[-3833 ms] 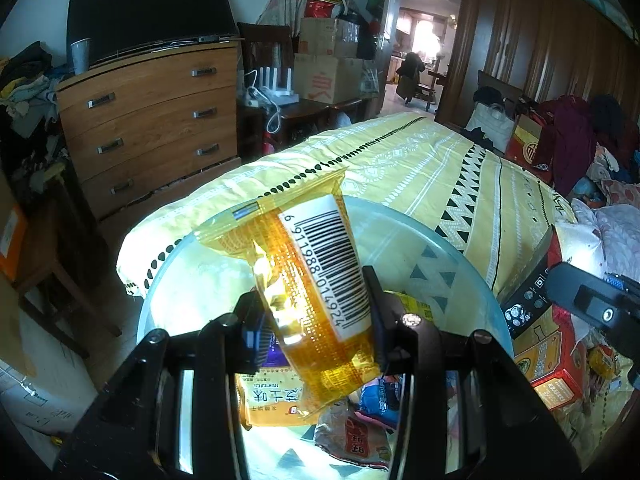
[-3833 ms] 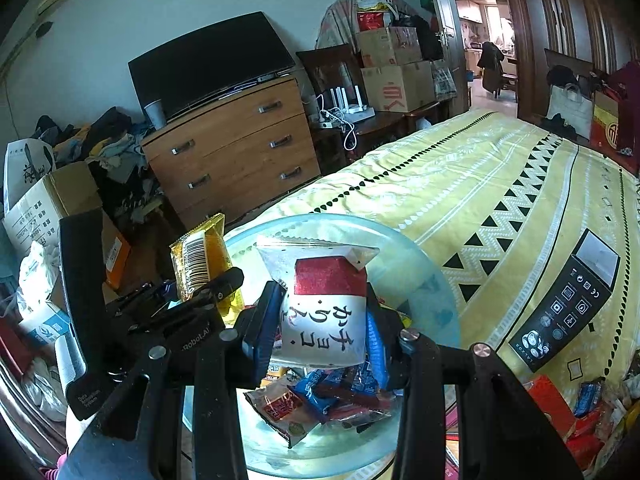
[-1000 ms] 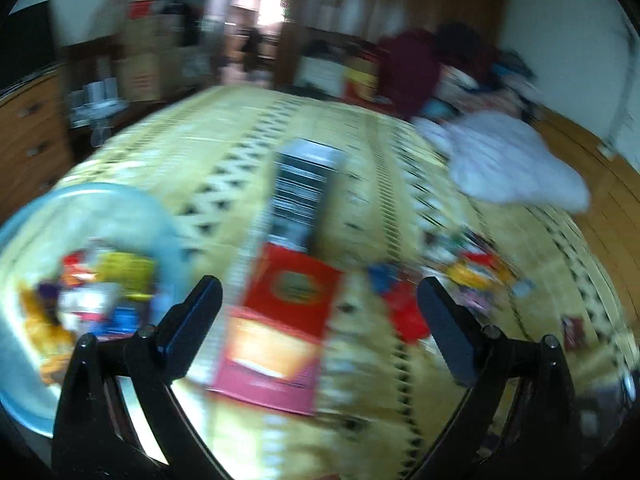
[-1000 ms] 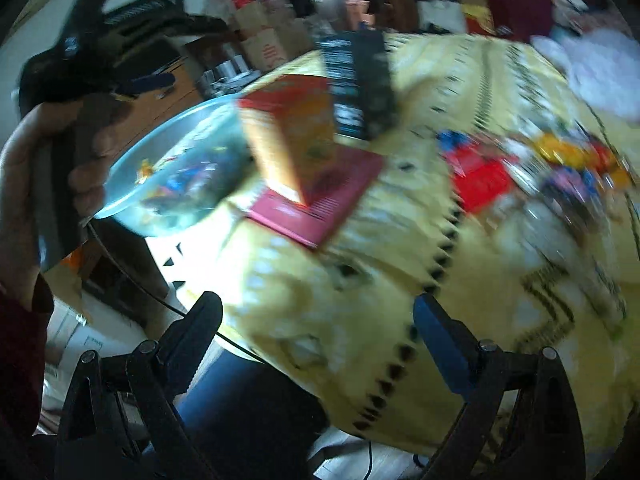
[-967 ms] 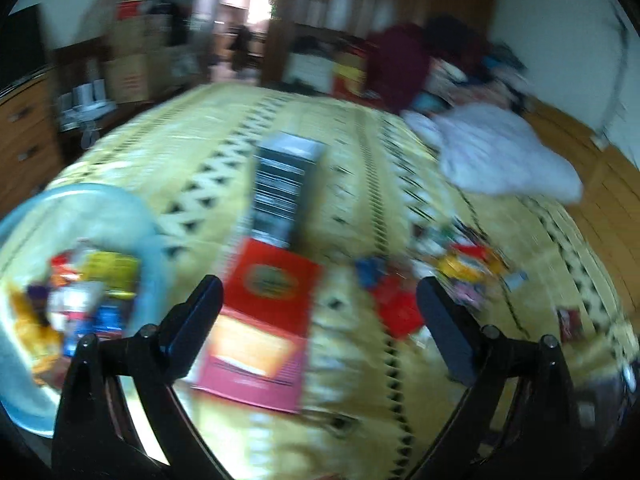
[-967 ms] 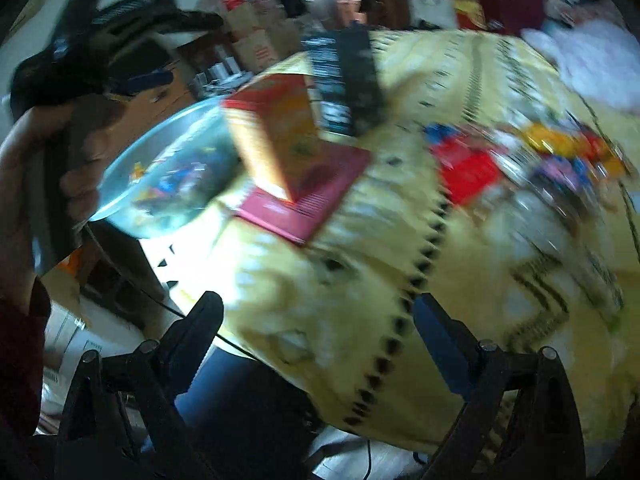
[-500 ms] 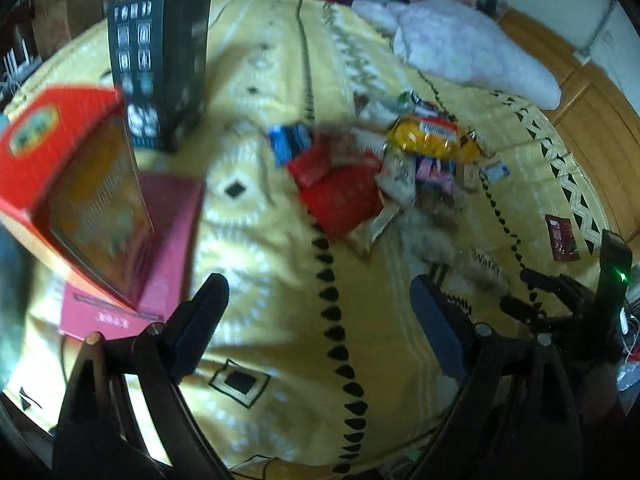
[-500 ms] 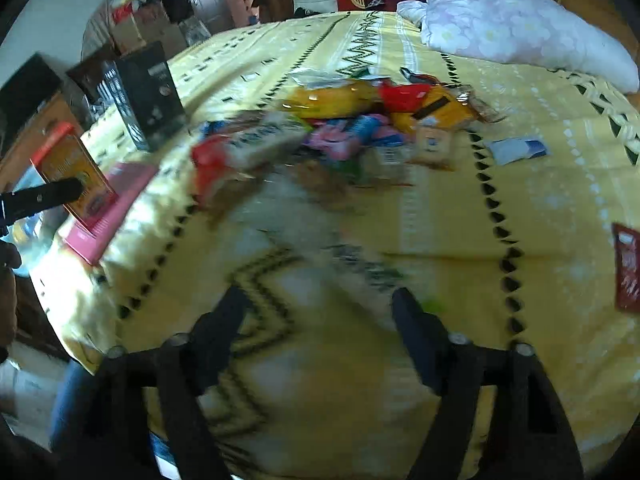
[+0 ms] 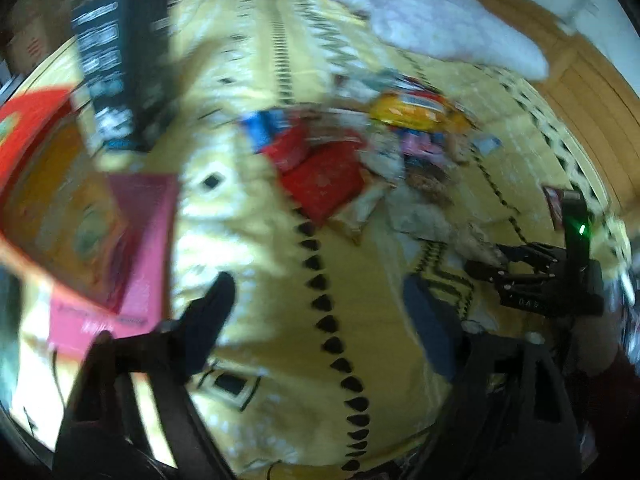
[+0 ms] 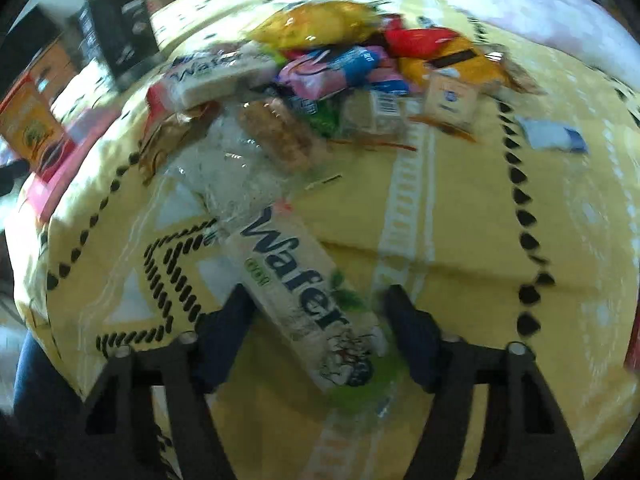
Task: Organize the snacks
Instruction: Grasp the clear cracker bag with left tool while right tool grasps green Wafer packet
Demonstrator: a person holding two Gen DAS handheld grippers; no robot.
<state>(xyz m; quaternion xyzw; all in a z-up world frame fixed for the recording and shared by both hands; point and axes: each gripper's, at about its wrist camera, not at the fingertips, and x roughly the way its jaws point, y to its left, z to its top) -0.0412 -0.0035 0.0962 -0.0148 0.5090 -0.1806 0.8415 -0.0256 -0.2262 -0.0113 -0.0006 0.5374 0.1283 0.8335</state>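
Loose snacks [image 10: 340, 64] are heaped on the yellow patterned bedspread [image 10: 460, 240]; a yellow bag [image 10: 316, 24] tops the heap. A white "Wafer" pack [image 10: 304, 292] lies apart from it, towards me. My right gripper [image 10: 318, 316] straddles that pack's near end and its jaws are closing, with a sliver of gap still showing on the right side. In the left wrist view the same heap [image 9: 360, 152] lies ahead and the right gripper [image 9: 500, 264] shows at the right. My left gripper [image 9: 320, 316] hangs over bare bedspread, its jaws closing on nothing.
A black box [image 9: 120, 76] stands at the back left, with a red-orange carton [image 9: 52, 184] on a flat pink box [image 9: 140, 248] in front of it. A white pillow [image 9: 440, 32] lies behind the heap. A small red packet [image 9: 554, 200] and a blue-white sachet [image 10: 554, 138] lie apart.
Both grippers let go of the snacks held over the bowl and swung across the bed to the heap. The right one dropped over the wafer pack. Both pairs of jaws have narrowed.
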